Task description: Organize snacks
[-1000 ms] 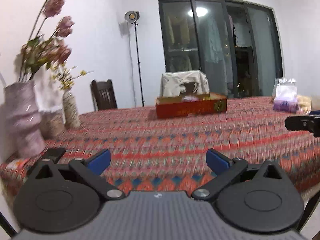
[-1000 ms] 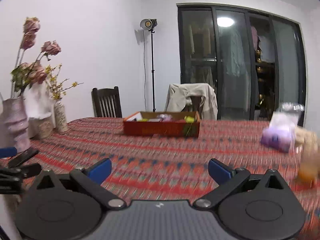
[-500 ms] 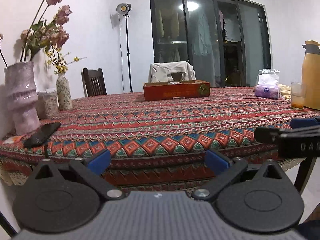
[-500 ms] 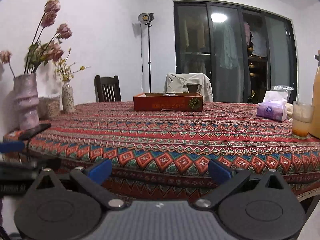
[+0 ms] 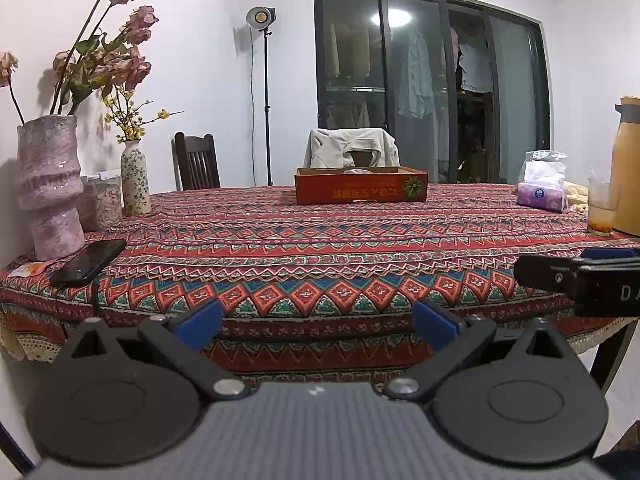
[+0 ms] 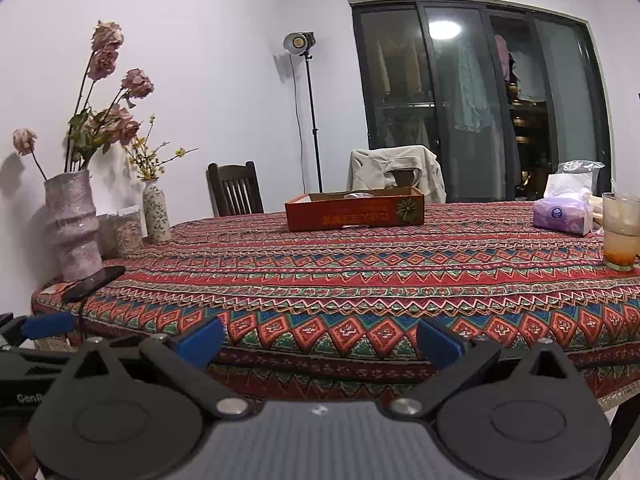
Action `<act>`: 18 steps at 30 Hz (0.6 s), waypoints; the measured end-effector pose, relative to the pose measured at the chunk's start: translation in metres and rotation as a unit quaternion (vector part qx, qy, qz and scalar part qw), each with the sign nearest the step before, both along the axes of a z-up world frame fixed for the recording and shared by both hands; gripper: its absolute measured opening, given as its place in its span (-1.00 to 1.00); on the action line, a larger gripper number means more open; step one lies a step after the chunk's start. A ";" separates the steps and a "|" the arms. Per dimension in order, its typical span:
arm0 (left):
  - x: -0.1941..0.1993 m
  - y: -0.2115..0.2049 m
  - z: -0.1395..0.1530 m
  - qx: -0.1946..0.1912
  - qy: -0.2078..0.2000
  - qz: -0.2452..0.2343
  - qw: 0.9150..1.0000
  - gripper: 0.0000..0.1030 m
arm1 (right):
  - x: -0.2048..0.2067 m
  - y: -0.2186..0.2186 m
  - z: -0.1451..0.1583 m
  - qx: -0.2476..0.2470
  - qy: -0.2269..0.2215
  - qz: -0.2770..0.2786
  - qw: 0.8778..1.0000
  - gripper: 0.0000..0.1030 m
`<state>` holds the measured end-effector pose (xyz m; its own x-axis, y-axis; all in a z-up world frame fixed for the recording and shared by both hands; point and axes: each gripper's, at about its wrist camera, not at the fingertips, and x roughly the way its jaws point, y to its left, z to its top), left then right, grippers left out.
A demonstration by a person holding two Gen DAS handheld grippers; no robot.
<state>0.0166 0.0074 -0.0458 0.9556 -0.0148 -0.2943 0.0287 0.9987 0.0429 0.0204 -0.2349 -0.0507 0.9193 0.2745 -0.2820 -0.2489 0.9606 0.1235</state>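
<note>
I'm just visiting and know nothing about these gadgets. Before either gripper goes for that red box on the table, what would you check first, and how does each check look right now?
1. Left gripper open and empty: ok, its jaws stand wide apart with nothing between them.
2. Right gripper open and empty: ok, same state.
3. Red box in plain sight: ok, it sits toward the far side of the table.
4. Path to the box free: ok, only bare patterned cloth lies between.
5. Snacks in the box located: cannot tell, its near wall hides most of the contents.
6. Fragile things clear of a swing: not ok for a wide move, the glass stands at the right and the phone lies at the left.
</note>
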 end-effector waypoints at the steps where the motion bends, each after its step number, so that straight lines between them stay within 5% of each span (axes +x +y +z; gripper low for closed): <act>1: 0.000 0.000 0.000 -0.001 0.000 0.001 1.000 1.00 | 0.000 0.001 0.000 -0.002 0.000 0.003 1.000 1.00; 18: 0.000 0.000 0.000 0.001 0.000 0.000 1.000 1.00 | 0.002 0.000 0.000 0.001 0.000 -0.004 1.000 1.00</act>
